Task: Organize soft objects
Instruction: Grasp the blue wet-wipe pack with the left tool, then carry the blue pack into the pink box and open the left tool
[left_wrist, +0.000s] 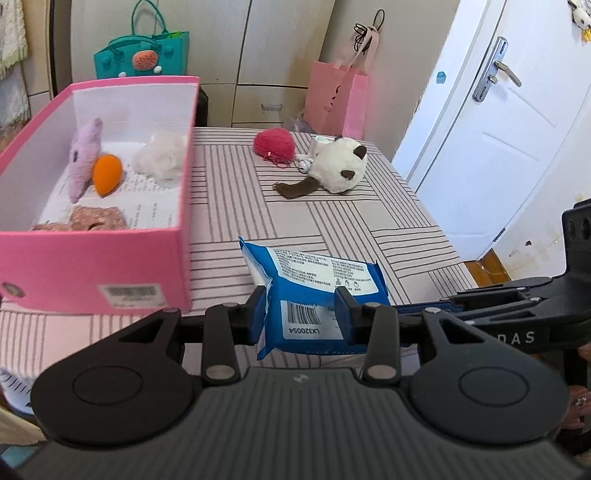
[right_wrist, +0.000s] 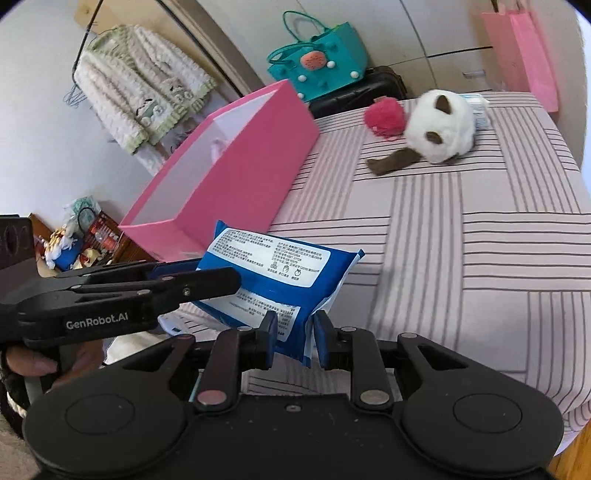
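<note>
A blue pack of wipes (left_wrist: 314, 284) is held above the striped table, pinched by both grippers. My left gripper (left_wrist: 301, 314) is shut on its near end; my right gripper (right_wrist: 294, 334) is shut on its other end (right_wrist: 273, 273). The left gripper also reaches in from the left in the right wrist view (right_wrist: 207, 282). An open pink box (left_wrist: 110, 266) stands at the left and holds a purple plush (left_wrist: 83, 158), an orange sponge (left_wrist: 107, 173), white fluff (left_wrist: 160, 158) and a brownish item (left_wrist: 96, 218). A white-and-brown plush (left_wrist: 338, 166) and a red yarn ball (left_wrist: 273, 146) lie at the far end.
The striped tablecloth (left_wrist: 332, 221) covers the table. A teal bag (left_wrist: 142, 55) and a pink gift bag (left_wrist: 338, 99) stand behind the table. A white door (left_wrist: 498, 129) is at the right. A sweater (right_wrist: 144, 88) hangs on the wall at left.
</note>
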